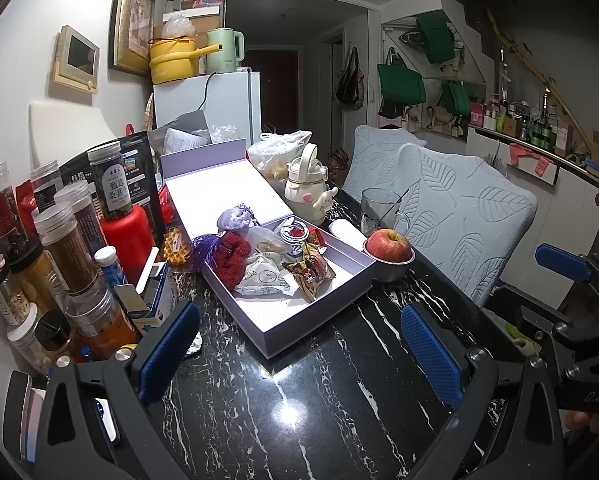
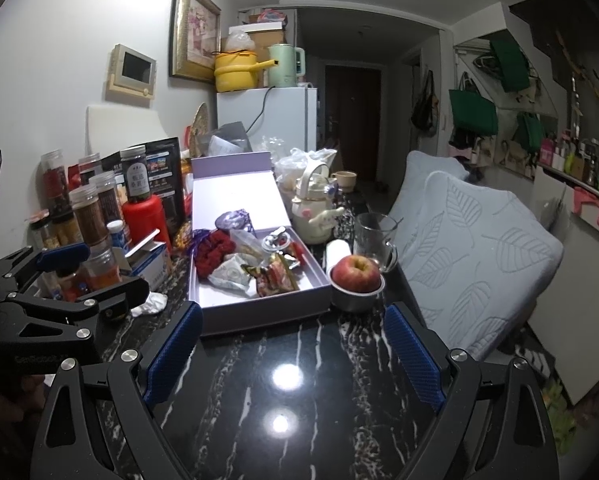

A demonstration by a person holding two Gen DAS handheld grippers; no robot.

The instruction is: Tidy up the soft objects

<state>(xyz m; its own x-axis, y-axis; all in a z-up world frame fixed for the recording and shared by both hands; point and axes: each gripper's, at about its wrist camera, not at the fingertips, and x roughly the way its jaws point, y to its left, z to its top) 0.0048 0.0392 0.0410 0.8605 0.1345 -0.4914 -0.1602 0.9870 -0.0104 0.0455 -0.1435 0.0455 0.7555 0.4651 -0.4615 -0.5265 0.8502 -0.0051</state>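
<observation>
The lavender box (image 1: 299, 320) stands open on the black, white-veined counter (image 1: 339, 400), its lid raised behind it, and serves as the landmark here. Inside it, at the far end, lies a red knitted piece (image 1: 229, 254), coarse and bunched, partly wrapped in purple mesh that spills over the box's left wall. Just behind the red piece sits a lilac gathered pouch (image 1: 237, 218), puckered at the top. Toward the box's middle rest a white crinkled packet (image 1: 261, 278) and a brown-and-red snack wrapper (image 1: 311, 270), both touching their neighbours; the near half of the box floor is bare. Just beside the box's right wall, a red apple (image 1: 389, 244) sits in a small metal bowl (image 1: 391, 270). Left of the box, jars and bottles (image 1: 71, 240) crowd together. The left gripper (image 1: 299, 354) hovers over the counter on the near side of the box, jaws released and spread wide, nothing between them. The right gripper (image 2: 293, 354) is likewise near the box's front wall, jaws released, grasping nothing.
</observation>
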